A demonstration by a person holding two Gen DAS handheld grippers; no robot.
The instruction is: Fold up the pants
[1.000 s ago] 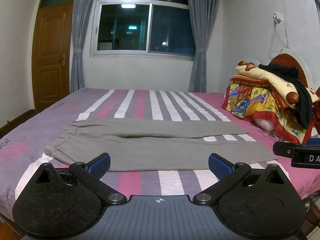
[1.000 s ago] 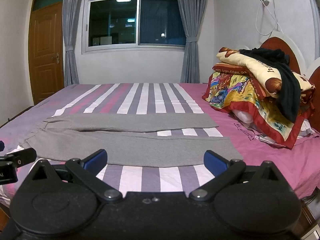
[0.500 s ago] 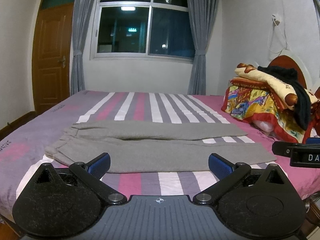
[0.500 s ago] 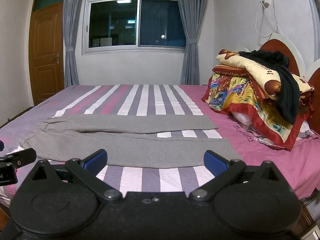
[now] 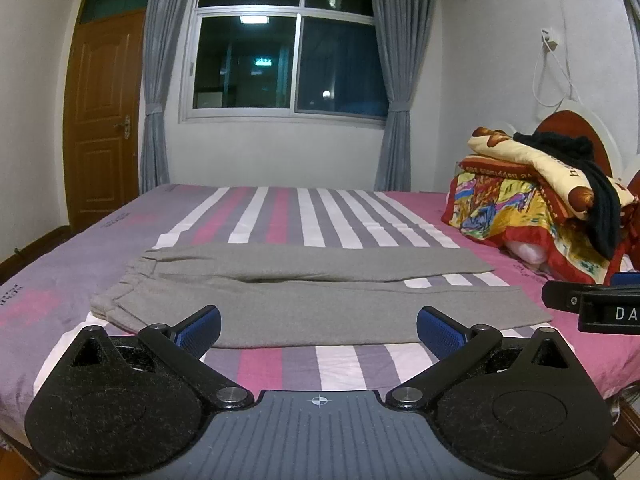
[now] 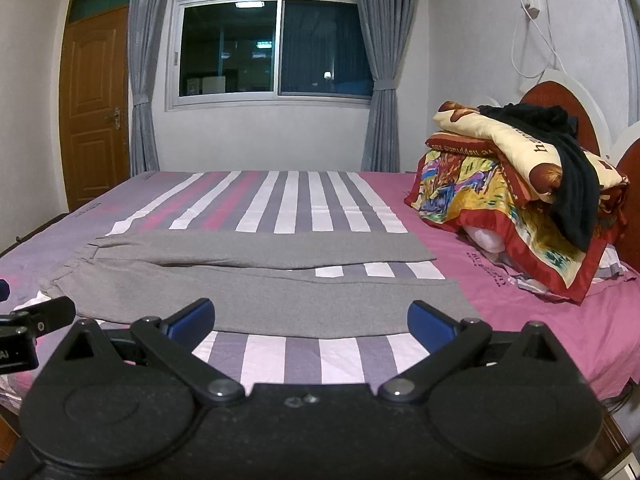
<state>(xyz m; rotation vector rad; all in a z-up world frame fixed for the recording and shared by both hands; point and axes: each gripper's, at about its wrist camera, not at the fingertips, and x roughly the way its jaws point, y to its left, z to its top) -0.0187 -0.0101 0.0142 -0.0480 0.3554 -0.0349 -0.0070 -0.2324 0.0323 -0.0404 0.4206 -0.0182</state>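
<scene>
Your left gripper (image 5: 318, 330) and right gripper (image 6: 311, 322) both hover spread wide and empty just short of the grey pants (image 5: 320, 296), which lie flat on the bed (image 5: 280, 208), long axis left-to-right, waistband left.

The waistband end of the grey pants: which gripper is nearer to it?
Left. The left gripper is toward the waistband side; the right gripper is toward the leg cuffs. Both are open, off the pants.
</scene>
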